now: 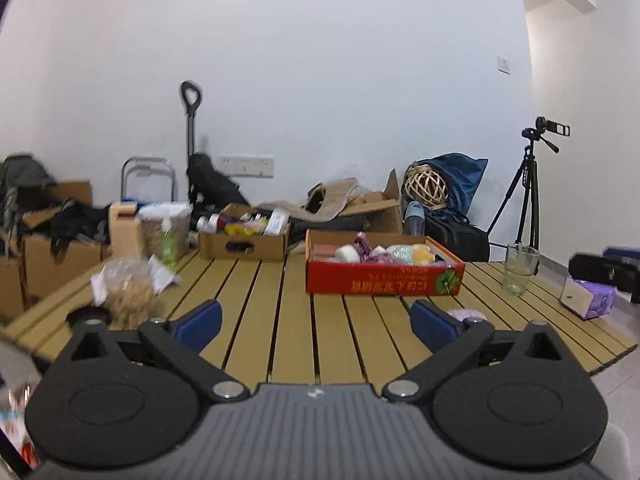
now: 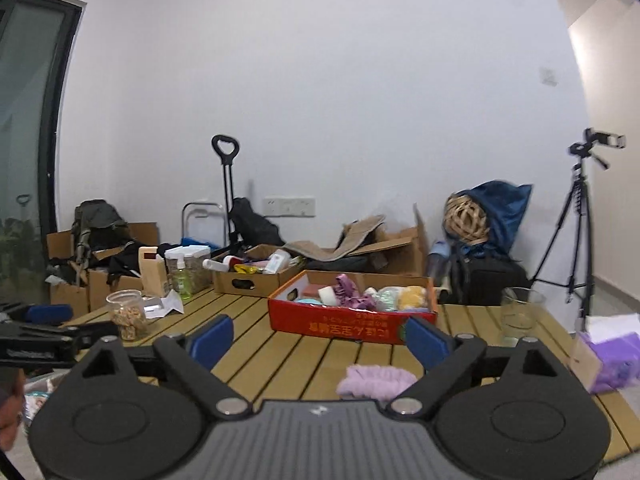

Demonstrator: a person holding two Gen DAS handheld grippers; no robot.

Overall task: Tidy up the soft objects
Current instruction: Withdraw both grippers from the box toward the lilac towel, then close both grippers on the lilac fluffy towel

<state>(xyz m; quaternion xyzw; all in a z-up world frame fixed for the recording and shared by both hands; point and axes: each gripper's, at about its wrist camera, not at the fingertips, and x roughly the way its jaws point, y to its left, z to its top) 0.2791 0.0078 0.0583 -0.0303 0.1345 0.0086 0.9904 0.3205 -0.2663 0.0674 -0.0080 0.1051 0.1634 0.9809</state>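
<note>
- The slatted wooden table (image 2: 256,356) has its right edge just past the purple tissue pack (image 2: 612,364); bare slats lie between the red box (image 2: 352,320) and both grippers.
- The red box sits mid-table, its printed long side facing the cameras, with soft items (image 2: 360,292) piled inside.
- A lilac fluffy cloth (image 2: 376,380) lies flat on the slats in front of the red box, long axis running left to right.
- The right gripper (image 2: 320,340) is level, aimed at the red box, jaws spread wide and gripping nothing; the cloth lies near its right finger.
- The left gripper (image 1: 316,320) is also level, jaws released, facing the red box (image 1: 384,272).
- A glass (image 2: 520,312) stands right of the red box.
</note>
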